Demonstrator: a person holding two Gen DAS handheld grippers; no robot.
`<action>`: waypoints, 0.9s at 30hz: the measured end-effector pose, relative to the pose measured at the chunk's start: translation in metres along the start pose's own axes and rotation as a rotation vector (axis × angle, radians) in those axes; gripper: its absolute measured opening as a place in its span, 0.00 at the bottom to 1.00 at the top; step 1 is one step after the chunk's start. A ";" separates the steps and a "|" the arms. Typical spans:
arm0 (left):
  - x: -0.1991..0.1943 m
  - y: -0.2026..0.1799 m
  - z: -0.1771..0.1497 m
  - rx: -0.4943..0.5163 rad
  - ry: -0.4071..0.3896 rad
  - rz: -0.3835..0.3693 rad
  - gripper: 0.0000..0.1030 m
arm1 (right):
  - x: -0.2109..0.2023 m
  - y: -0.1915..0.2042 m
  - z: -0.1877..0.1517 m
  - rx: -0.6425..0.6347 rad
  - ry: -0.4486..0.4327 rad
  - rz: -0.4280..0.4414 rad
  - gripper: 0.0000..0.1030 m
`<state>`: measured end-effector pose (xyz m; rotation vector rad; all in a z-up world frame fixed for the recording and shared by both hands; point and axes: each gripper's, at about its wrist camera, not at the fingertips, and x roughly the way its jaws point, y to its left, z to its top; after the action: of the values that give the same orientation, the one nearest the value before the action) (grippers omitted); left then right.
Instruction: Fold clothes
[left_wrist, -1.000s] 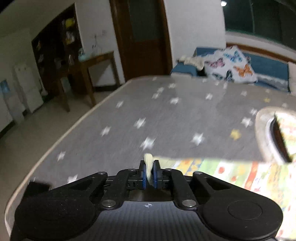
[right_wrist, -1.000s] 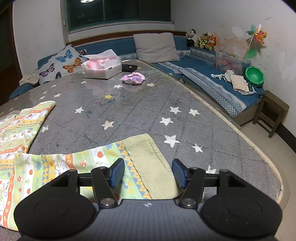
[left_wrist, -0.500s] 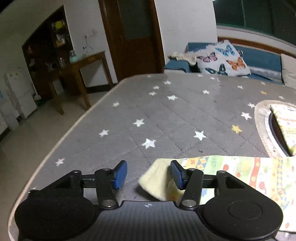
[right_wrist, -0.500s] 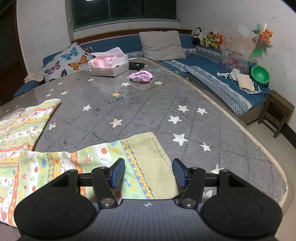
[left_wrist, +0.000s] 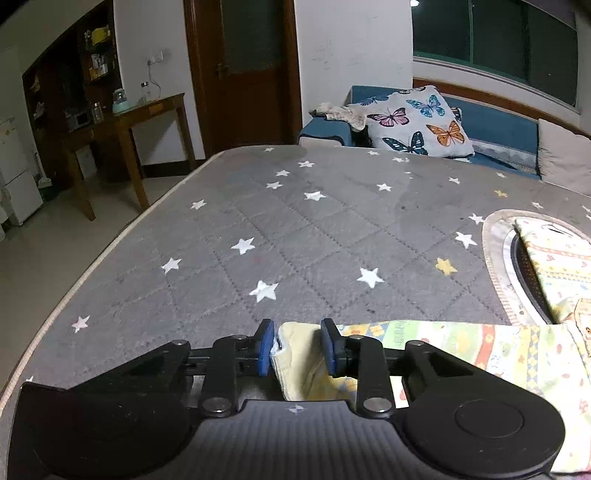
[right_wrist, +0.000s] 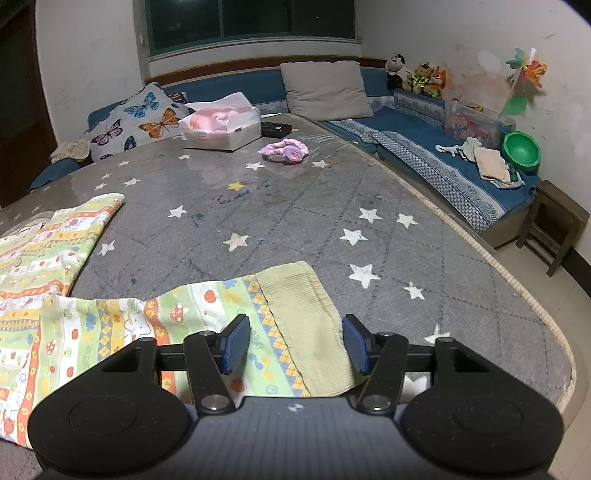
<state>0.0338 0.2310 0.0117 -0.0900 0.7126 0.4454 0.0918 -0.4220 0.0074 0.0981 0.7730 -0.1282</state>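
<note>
A patterned child's garment (left_wrist: 491, 350) in green, yellow and orange lies on the grey star-print table cover (left_wrist: 314, 236). In the left wrist view its pale yellow cuff (left_wrist: 299, 354) sits between the fingers of my left gripper (left_wrist: 297, 345), whose jaws are partly open around it. In the right wrist view the garment (right_wrist: 110, 317) spreads to the left, and its green ribbed cuff (right_wrist: 303, 317) lies flat between the wide-open fingers of my right gripper (right_wrist: 294, 347). Another part of the garment (right_wrist: 55, 236) lies further back on the left.
A white box (right_wrist: 221, 125), a black object (right_wrist: 275, 129) and a purple scrunchie (right_wrist: 284, 151) sit at the table's far end. A blue sofa (right_wrist: 424, 147) with cushions wraps round the table. A round mat (left_wrist: 502, 258) lies under the garment. The table edge (right_wrist: 517, 280) is close on the right.
My left gripper let go of the yellow cuff and opened, then narrowed somewhat around it as it lies on the table. My right gripper stayed open and moved slightly forward.
</note>
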 end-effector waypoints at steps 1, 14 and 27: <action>0.000 -0.001 0.000 0.005 -0.004 0.001 0.25 | 0.000 0.000 0.001 0.000 -0.001 -0.001 0.36; 0.003 -0.017 -0.007 0.091 -0.038 0.082 0.32 | 0.017 0.001 0.015 -0.032 -0.017 -0.026 0.24; -0.007 -0.025 -0.012 0.098 -0.050 0.068 0.34 | 0.042 0.004 0.042 -0.062 -0.005 -0.117 0.30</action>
<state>0.0322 0.2035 0.0048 0.0376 0.6887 0.4759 0.1509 -0.4271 0.0077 -0.0063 0.7771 -0.2151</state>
